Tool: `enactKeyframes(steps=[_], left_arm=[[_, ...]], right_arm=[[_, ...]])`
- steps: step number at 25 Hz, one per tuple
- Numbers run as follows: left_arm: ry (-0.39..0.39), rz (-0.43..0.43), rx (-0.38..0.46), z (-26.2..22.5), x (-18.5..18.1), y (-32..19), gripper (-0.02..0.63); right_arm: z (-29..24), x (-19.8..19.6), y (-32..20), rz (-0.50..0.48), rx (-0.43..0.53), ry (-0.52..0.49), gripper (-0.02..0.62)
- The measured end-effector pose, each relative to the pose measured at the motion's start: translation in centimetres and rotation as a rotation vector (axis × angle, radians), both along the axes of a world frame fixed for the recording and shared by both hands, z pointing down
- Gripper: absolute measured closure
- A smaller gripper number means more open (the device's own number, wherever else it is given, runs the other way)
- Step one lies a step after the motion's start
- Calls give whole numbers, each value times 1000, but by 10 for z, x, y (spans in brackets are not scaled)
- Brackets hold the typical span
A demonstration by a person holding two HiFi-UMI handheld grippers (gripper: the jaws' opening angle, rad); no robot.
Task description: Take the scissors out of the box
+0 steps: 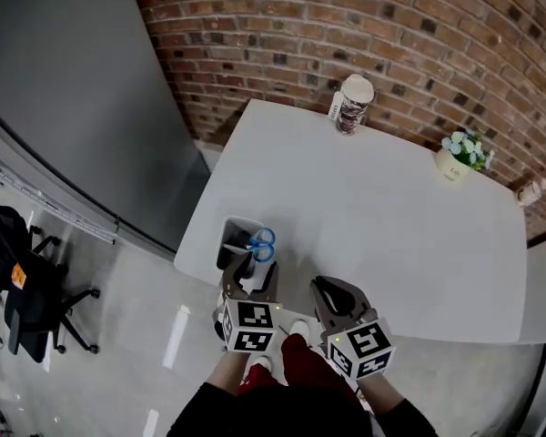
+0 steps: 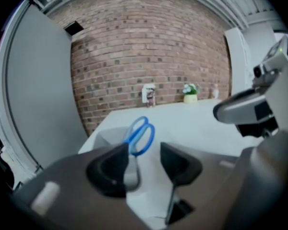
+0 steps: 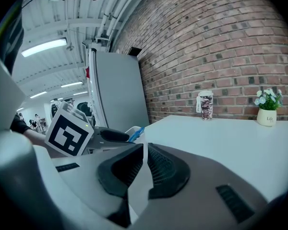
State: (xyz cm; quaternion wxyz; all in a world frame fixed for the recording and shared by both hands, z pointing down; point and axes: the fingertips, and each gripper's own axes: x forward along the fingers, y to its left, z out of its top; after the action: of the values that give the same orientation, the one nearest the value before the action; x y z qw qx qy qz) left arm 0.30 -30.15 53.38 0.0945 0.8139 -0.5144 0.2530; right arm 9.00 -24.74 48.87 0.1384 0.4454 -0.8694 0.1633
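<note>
The scissors (image 1: 262,244) have blue handles and stand upright in a small white box (image 1: 234,236) at the table's near-left corner. My left gripper (image 1: 252,269) is just in front of the box, open, with nothing between its fingers. In the left gripper view the blue handles of the scissors (image 2: 140,135) rise from the box (image 2: 108,137) right ahead of the open left gripper (image 2: 144,161). My right gripper (image 1: 320,286) is beside it over the table's near edge, shut and empty. The right gripper (image 3: 145,153) shows only a thin slit between its pads.
The white table (image 1: 391,217) stands against a brick wall. A patterned cup (image 1: 353,104) and a small flower pot (image 1: 460,157) stand along its far edge. A grey panel and an office chair (image 1: 36,285) are to the left, on the floor.
</note>
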Motion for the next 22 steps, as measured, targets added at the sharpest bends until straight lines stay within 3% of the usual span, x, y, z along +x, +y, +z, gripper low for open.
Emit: enactKeyframes(steps=[10,15,22], left_arm=[[-20,-29,34,-6,-3,-13,429],[-22,-29,52,-9,0,-14,495],[-32,-58,81,-20,-7,-20,535]], right_arm=[[6,4,-2,-6,-17,9,586],[7,6,-4,-8,-17,15,586],[4,6,-10,-22,-15,12,586]])
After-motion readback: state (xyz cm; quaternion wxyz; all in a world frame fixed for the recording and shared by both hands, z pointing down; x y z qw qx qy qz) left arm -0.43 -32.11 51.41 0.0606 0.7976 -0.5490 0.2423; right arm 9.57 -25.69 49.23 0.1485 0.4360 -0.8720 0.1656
